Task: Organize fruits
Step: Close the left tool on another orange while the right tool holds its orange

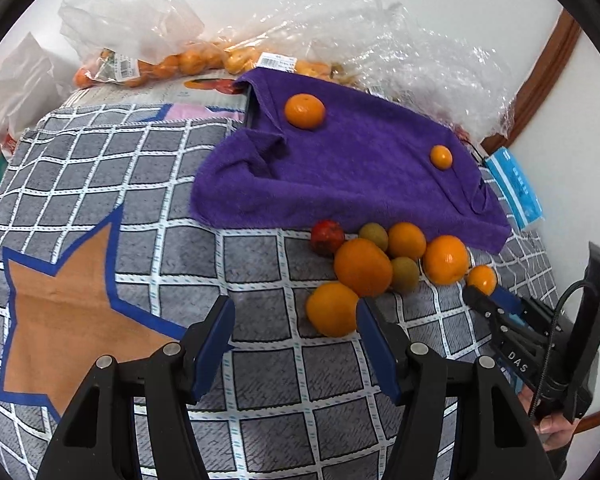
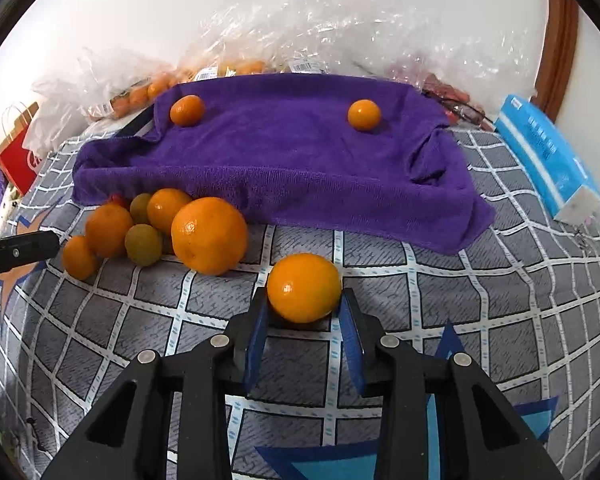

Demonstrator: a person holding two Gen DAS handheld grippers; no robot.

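A purple towel [image 1: 348,172] [image 2: 284,164] lies on a grey checked cloth. Two oranges sit on it: a larger one [image 1: 304,110] [image 2: 187,110] at the left and a small one [image 1: 441,157] [image 2: 364,115] at the right. A pile of oranges [image 1: 363,267] [image 2: 209,235], green fruits [image 2: 143,244] and a red fruit [image 1: 327,237] lies in front of the towel. My right gripper [image 2: 304,312] [image 1: 485,293] is shut on a small orange [image 2: 304,287] [image 1: 481,279] right of the pile. My left gripper [image 1: 296,320] is open and empty, its right finger beside the nearest orange [image 1: 331,309].
Clear plastic bags with more oranges [image 1: 188,62] [image 2: 140,94] lie behind the towel against the white wall. A blue tissue pack [image 2: 548,164] [image 1: 516,188] lies at the right. A red paper bag [image 2: 18,160] stands at the far left.
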